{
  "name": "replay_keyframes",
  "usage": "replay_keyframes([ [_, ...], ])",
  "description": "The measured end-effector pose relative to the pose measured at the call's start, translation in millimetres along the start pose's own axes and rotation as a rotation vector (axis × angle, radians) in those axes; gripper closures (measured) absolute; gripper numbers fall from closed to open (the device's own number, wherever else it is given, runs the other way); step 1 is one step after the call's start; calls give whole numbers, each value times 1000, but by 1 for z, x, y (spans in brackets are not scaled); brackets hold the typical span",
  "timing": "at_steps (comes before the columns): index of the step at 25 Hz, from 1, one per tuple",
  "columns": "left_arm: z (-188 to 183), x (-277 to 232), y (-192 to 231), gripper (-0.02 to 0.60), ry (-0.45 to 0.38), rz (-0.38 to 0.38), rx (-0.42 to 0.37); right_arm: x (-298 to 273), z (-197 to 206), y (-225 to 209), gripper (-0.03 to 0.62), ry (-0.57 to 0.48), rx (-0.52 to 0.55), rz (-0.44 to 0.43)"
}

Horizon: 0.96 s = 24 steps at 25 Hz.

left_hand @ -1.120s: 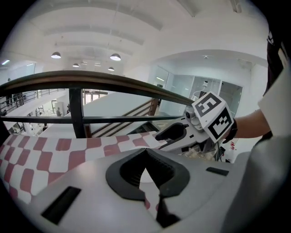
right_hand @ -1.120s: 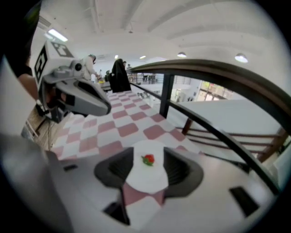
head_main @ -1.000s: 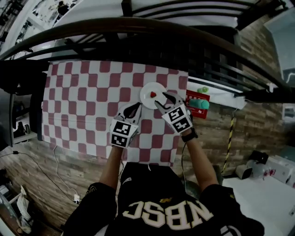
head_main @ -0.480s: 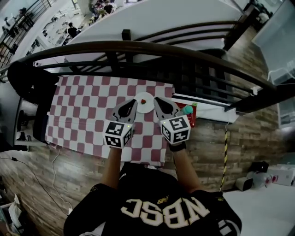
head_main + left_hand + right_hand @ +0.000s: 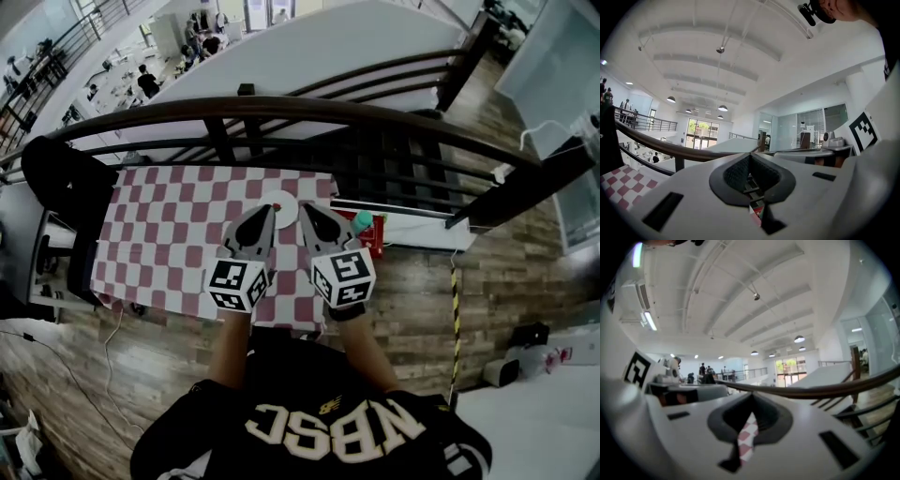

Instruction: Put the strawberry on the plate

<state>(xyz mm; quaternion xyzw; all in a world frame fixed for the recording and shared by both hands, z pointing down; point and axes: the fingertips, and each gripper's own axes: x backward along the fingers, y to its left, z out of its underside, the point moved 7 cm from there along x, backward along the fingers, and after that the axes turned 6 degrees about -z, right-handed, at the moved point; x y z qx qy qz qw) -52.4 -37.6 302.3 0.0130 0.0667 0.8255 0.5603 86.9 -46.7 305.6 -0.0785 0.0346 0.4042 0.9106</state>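
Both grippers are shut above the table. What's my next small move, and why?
Probably draw both back and end: the strawberry appears to lie on the plate, and the left gripper and right gripper are shut with nothing between their jaws.

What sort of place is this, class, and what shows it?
Probably a mezzanine in a large office or workshop building: a dark curved metal railing overlooks a lower floor with people, and round pendant ceiling lamps hang overhead.
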Motion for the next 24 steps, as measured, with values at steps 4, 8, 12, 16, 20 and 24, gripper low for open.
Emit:
replay_keyframes([
  [4,-4,10,-17,566,-33,7,-12,15,-1,10,577,-19,37,2],
  [8,-5,16,-28,566,-56,1,-30,27,0,13,577,-45,54,19],
  [12,-3,18,-36,566,-62,-8,-37,39,-1,12,577,-65,61,44],
  [16,-1,20,-45,566,-62,-9,-48,50,-2,10,576,-72,62,58],
  [20,6,22,-54,566,-52,5,-51,58,-1,6,577,-78,65,77],
  [24,12,25,-61,566,-40,16,-51,66,4,4,576,-70,63,92],
])
